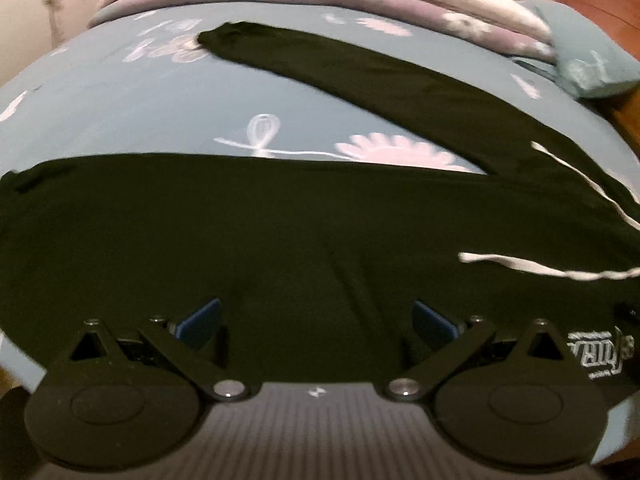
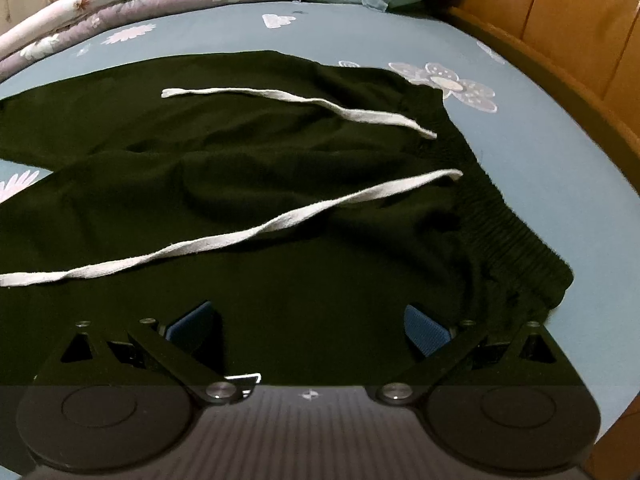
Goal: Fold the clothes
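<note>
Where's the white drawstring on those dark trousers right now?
In the right wrist view, the white drawstring lies loose in two strands across the dark trousers, trailing left from the ribbed waistband.

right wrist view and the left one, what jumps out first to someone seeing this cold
A pair of dark, almost black drawstring trousers lies spread across a blue floral bedsheet, filling most of both views. Two pale flat drawstring cords trail over the dark cloth from the ribbed waistband at the right. Both the left gripper and the right gripper hover open above the fabric.
</note>
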### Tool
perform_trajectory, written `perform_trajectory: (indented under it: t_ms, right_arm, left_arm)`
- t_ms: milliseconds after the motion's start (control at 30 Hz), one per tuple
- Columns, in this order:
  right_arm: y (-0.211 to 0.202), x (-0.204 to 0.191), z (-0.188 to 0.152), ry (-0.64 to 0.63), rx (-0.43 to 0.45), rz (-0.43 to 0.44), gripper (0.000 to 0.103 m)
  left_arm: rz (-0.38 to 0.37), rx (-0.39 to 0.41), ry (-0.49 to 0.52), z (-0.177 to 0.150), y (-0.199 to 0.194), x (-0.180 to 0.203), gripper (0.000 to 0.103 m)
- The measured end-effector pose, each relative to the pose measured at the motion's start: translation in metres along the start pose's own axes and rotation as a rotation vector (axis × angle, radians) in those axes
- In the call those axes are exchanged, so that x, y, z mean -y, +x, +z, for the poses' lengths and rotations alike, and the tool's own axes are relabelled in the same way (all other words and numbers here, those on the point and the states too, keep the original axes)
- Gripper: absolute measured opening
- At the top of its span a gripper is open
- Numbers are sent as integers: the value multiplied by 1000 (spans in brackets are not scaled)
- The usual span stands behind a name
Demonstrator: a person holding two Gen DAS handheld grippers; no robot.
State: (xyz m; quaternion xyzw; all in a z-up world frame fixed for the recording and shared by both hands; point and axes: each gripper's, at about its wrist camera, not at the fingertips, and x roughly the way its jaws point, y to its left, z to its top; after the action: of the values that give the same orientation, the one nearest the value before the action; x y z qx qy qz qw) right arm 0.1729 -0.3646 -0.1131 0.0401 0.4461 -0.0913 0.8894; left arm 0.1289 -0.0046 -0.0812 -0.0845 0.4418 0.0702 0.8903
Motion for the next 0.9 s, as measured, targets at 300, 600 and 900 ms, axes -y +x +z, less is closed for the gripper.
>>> perform_trajectory:
  t_ms: [300,600,900]
  right_arm:
    - [1,0,-10,10,44,7,103]
    - [-4,0,-19,21,110,-8,103]
    - [-53,28,4,154,207,186,103]
  left_arm:
    - [-62,-38,30,-10,15,9,102]
    - [-138,-26,89,-18,12,9,102]
    - [-249,0,79,-12,-4,-7,102]
